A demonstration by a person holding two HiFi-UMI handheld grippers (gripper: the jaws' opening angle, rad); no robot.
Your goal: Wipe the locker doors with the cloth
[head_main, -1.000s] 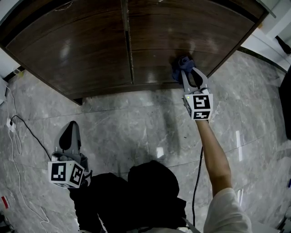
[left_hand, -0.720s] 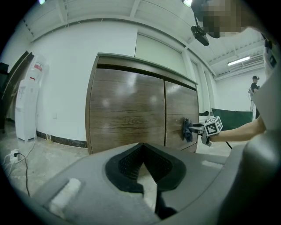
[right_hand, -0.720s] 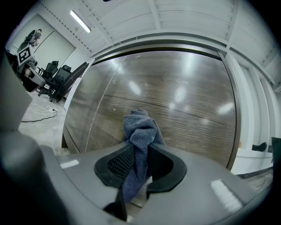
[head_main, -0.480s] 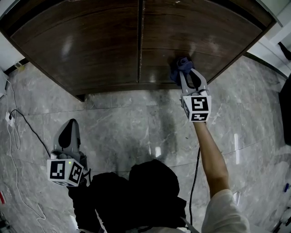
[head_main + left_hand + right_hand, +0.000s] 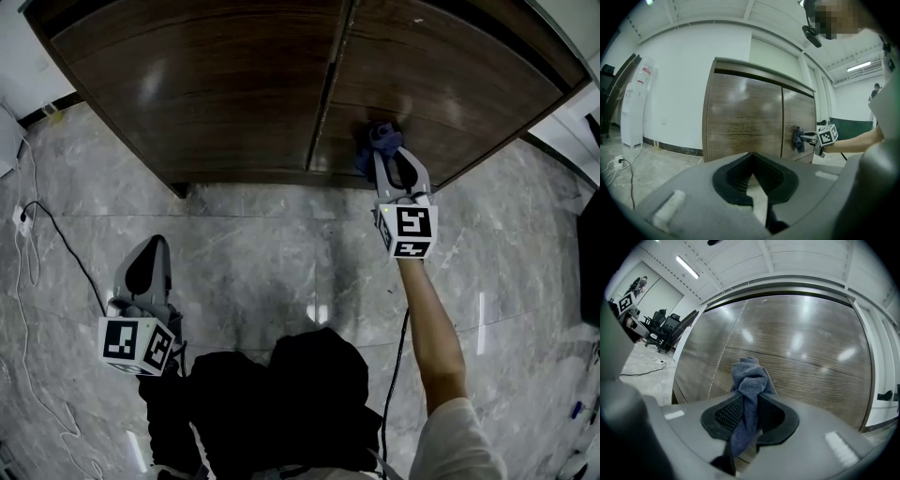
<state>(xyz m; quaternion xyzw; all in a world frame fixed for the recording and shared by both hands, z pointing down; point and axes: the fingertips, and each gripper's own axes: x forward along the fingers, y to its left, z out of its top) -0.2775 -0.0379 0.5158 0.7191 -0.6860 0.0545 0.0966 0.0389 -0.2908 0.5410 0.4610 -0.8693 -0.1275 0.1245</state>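
Observation:
The locker has two dark brown wooden doors, a left door and a right door. My right gripper is shut on a bunched blue cloth and presses it against the lower part of the right door, a little right of the seam. In the right gripper view the cloth fills the gap between the jaws of my right gripper and touches the wood. My left gripper hangs low over the floor, well away from the locker. Its jaws meet with nothing between them. The left gripper view also shows the cloth on the door.
Grey marble floor runs in front of the locker. A black cable and a socket lie at the left. A white water dispenser stands left of the locker. Office chairs stand far off. Another cable hangs below my right arm.
The right gripper has slid the cloth leftward along the right door, nearer to the seam. The left gripper stays low over the floor, still shut.

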